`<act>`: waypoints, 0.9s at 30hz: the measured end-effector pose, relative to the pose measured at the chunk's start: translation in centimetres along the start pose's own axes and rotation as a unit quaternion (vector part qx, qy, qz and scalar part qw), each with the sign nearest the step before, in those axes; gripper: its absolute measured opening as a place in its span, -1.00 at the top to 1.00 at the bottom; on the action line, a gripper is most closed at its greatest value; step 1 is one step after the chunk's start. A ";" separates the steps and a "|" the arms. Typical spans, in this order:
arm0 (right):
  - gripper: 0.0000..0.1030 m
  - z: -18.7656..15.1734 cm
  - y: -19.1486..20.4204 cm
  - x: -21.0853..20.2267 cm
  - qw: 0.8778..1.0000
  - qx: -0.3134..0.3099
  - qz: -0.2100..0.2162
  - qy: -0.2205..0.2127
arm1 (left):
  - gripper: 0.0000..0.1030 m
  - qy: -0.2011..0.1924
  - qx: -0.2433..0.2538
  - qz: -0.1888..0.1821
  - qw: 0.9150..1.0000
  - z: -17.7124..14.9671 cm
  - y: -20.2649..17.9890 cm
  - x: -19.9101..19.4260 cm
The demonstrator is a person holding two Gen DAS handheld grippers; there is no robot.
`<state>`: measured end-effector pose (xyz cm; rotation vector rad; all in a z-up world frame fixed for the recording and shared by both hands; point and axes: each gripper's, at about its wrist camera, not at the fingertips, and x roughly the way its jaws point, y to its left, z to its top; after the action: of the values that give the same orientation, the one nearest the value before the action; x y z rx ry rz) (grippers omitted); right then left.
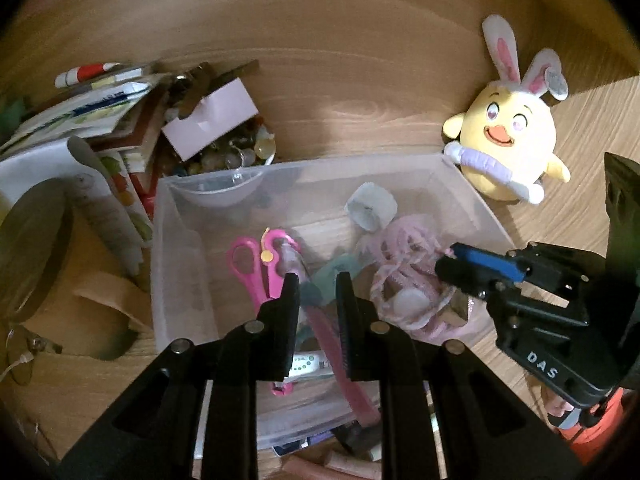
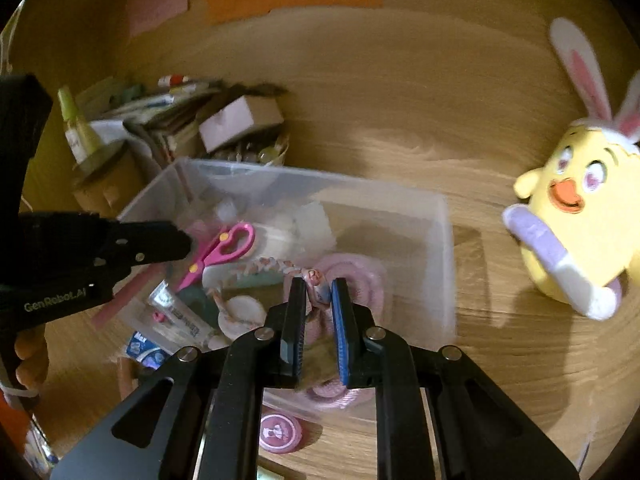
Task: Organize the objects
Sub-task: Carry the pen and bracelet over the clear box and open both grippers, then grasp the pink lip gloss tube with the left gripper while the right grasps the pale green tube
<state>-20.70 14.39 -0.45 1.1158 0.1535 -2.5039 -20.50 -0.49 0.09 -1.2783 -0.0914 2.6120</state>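
A clear plastic bin point(image 1: 168, 240) point(image 2: 440, 240) sits on the wooden table. It holds pink scissors point(image 1: 250, 268) point(image 2: 220, 250), a pink comb point(image 1: 340, 360), a roll of tape point(image 1: 372, 206), tubes and a pink braided cord point(image 1: 404, 264) point(image 2: 276, 266). My left gripper point(image 1: 318, 280) hovers over the bin, jaws slightly apart, with the comb lying below between them. My right gripper point(image 2: 319, 284) point(image 1: 452, 260) is shut on the pink braided cord above the bin's right part.
A yellow bunny-eared plush point(image 1: 508, 140) point(image 2: 576, 216) sits right of the bin. A pile of books, a pink box point(image 1: 216, 116) and a bowl of beads point(image 1: 240, 152) lie at the back left. A pink round tin point(image 2: 280, 432) lies in front of the bin.
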 end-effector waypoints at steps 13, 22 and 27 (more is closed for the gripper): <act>-0.11 -1.3 -0.8 -4.6 0.999 0.013 0.018 -0.027 | -0.40 -0.058 0.027 0.026 0.998 -1.5 -2.7 -5.0; -0.33 -4.8 0.6 -7.1 0.999 -0.014 0.031 -0.032 | -0.88 -0.066 0.036 0.067 0.995 -5.6 -3.1 -8.1; -0.33 -6.9 1.2 -5.8 0.998 -0.017 0.054 -0.001 | -0.88 -0.013 0.003 0.028 1.000 -8.8 -1.9 -7.0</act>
<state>-11.91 16.88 -0.77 1.0785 0.1314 -2.3994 -9.08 -0.71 0.30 -1.2638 -0.0527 2.6736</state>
